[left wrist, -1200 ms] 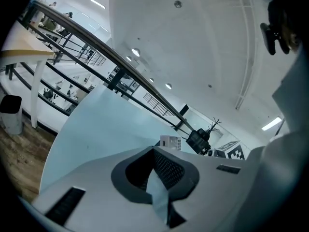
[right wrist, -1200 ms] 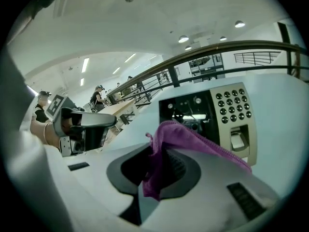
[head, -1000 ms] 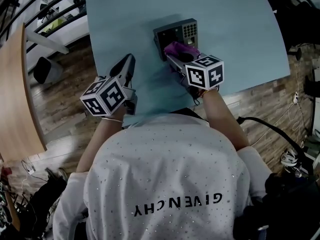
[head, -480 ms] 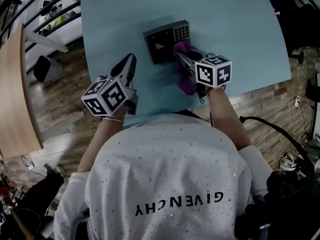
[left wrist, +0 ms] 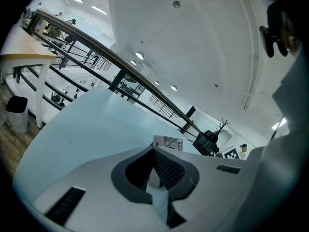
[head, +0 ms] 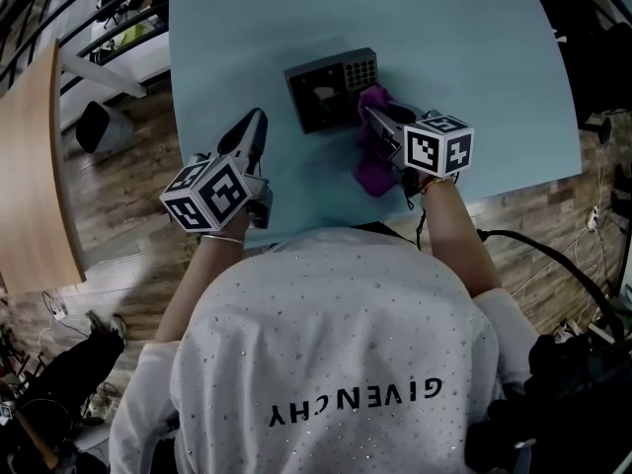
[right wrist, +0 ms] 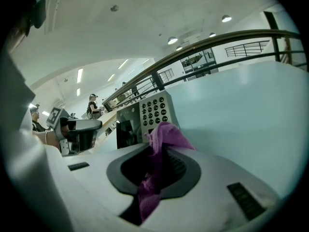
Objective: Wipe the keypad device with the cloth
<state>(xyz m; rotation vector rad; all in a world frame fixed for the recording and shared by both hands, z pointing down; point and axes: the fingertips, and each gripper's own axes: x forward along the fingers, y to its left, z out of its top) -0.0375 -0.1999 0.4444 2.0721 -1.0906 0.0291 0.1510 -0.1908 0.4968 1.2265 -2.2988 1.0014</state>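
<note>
- Head view: the light blue worktop [head: 474, 57] carries the dark keypad device [head: 331, 89], which lies flat near the middle.
- The purple cloth [head: 373, 144] lies at 4 o'clock of the device, its top end just beside the keypad edge; I cannot tell whether they touch.
- The right hand-held gripper [head: 372, 116] lies over the cloth.
- The left hand-held gripper [head: 256, 120] is at 8 o'clock of the device, apart from it.
- Left gripper view: the left hand-held gripper [left wrist: 154, 151] has its jaws narrow, tips together, with nothing held. The device [left wrist: 168, 142] shows just beyond them at 12 o'clock.
- Right gripper view: the right hand-held gripper [right wrist: 155, 152] is clamped on the cloth [right wrist: 166, 134], which bunches above the tips. The device [right wrist: 145, 116] stands at 11 o'clock with its buttons facing the camera.
</note>
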